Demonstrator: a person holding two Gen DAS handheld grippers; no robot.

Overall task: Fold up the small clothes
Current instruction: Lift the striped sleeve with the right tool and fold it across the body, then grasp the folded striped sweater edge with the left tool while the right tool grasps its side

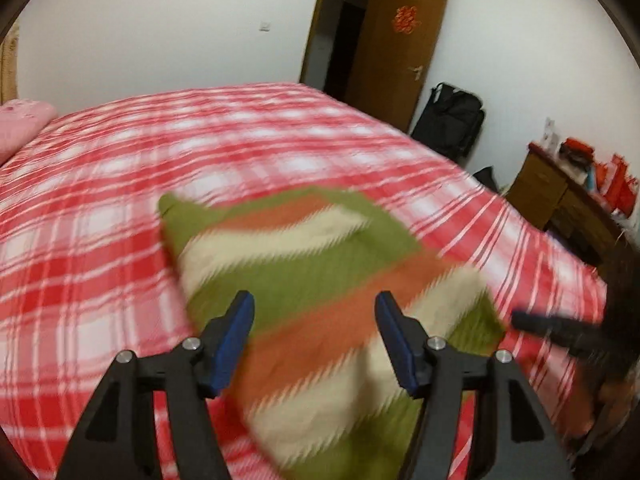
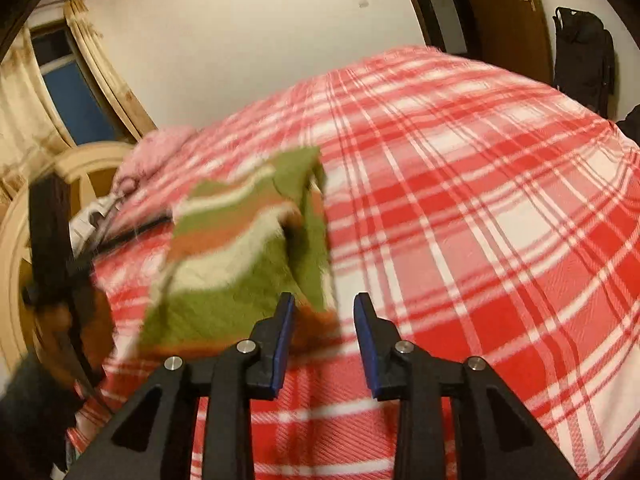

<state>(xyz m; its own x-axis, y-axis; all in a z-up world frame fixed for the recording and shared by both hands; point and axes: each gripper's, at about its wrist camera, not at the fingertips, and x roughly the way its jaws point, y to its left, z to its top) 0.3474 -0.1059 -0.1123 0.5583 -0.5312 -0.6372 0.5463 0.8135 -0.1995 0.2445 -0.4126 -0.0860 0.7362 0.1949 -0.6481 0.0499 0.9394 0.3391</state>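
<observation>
Left gripper (image 1: pixel 314 308), nearest the lens: jaws parted wide, blue pads (image 1: pixel 236 340) clear of the cloth, nothing grasped; the striped garment (image 1: pixel 320 280) lies under and between them. Right gripper (image 2: pixel 325 310): jaws parted more narrowly, also released, with only the plaid beneath the gap and the garment's near corner just beside its left pad (image 2: pixel 282 344).

The garment, knit in green, cream and rust bands, rests on the bed as a partly folded bundle; one flap overlaps the rest along the edge facing the right wrist camera. Motion blur hides finer creases.

Step in hand, as judged: letting the fold settle and re-gripping for the next one. To do it well, each claw should come down on a free corner of the same edge, pinch through both layers, lift only enough to clear the bed, and carry the edge over evenly so the bands line up; an uneven lift would skew the bundle.

Surface: a soft red-and-white plaid bedspread (image 1: pixel 120 208), which may bunch if pads dig in. Beyond it: pink pillow (image 1: pixel 20 124), white wall, open brown door (image 1: pixel 396 48), black bag (image 1: pixel 448 120), wooden cabinet (image 1: pixel 548 188), and a curtained window (image 2: pixel 68 92) in the right view.
</observation>
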